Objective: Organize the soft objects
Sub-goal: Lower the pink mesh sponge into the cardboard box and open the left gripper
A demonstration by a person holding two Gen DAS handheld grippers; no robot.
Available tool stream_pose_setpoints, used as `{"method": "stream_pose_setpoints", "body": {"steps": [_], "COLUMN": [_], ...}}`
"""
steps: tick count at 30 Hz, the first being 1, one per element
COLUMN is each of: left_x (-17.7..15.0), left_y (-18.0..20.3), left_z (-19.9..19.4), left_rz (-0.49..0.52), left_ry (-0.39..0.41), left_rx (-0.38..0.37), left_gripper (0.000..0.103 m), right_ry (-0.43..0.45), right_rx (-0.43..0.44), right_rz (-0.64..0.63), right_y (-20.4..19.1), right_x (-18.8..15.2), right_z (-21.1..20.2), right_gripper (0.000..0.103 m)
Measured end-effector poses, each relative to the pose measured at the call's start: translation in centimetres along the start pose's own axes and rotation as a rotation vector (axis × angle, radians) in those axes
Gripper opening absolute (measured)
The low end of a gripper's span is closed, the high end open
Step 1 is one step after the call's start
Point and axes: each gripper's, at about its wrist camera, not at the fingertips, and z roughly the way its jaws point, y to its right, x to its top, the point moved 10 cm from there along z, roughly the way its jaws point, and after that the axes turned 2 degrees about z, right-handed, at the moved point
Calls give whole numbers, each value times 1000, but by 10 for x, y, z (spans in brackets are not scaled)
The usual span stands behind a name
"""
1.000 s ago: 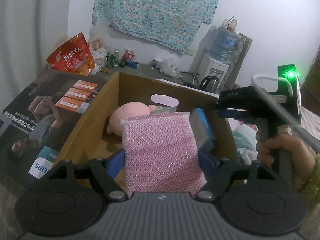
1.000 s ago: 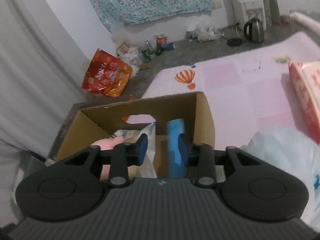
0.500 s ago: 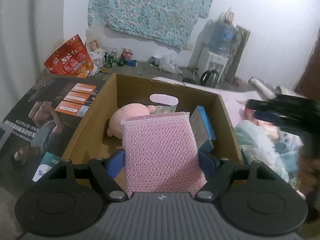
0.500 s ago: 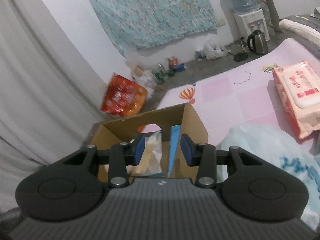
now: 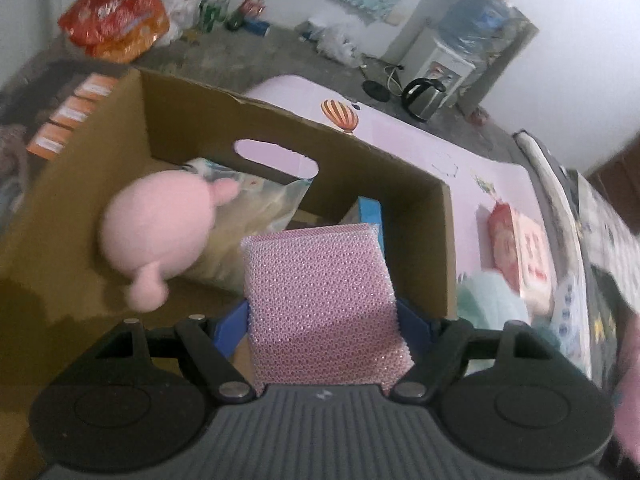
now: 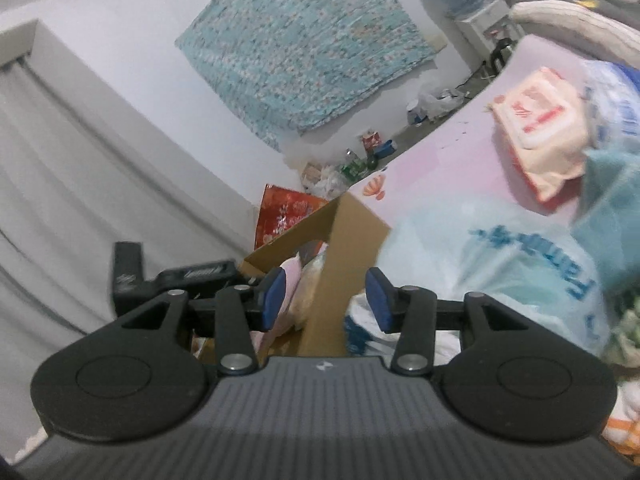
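My left gripper (image 5: 324, 320) is shut on a pink mesh sponge (image 5: 320, 304), holding it over the open cardboard box (image 5: 448, 240). Inside the box lie a pink plush toy (image 5: 160, 228), a clear bag (image 5: 256, 208) and a blue-edged sponge (image 5: 370, 210). In the right wrist view my right gripper (image 6: 326, 300) has nothing between its blue pads; its jaws are opening. It hovers by the box corner (image 6: 348, 232), with the left gripper's body (image 6: 160, 276) visible to its left.
A pink mat (image 5: 420, 148) carries a red-and-white wipes pack (image 6: 540, 132), a pale plastic bag with blue print (image 6: 500, 264) and teal cloth (image 6: 612, 208). An orange snack bag (image 5: 116, 20), a kettle (image 5: 424, 96) and a water dispenser (image 5: 448, 64) stand on the floor beyond.
The left gripper has swung over the box and tilted downward, still gripping the pink sponge. The right gripper has pulled back and rightward off the box, rolled, and its jaws have widened.
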Motion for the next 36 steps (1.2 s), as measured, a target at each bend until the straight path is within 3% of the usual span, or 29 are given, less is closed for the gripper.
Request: {"method": "stream_pose_setpoints", "body": {"steps": [6,10,15,23,36], "left_x": [18,19,21,23,13], "left_y": [4,3,-2,-9,21], "left_z": [44,58,54,25,58], "left_rz": [-102,-168,-223,-269,-259], "left_ry": [25,20,36,85,-31], "left_rx": [-59,-116,-160,-166,-269], "left_gripper": [83,92,97,97,90], "right_ry": [35,38,24,-2,-9], "right_rx": [-34,-51,-48,-27,-32], "right_rz": [32,43,46,48,80], "right_y": [39,47,48,42,55], "right_x": [5,9,6,-3,-4], "right_z": [-18,-9,3,14,17], "right_gripper": [46,47,48,49,50]}}
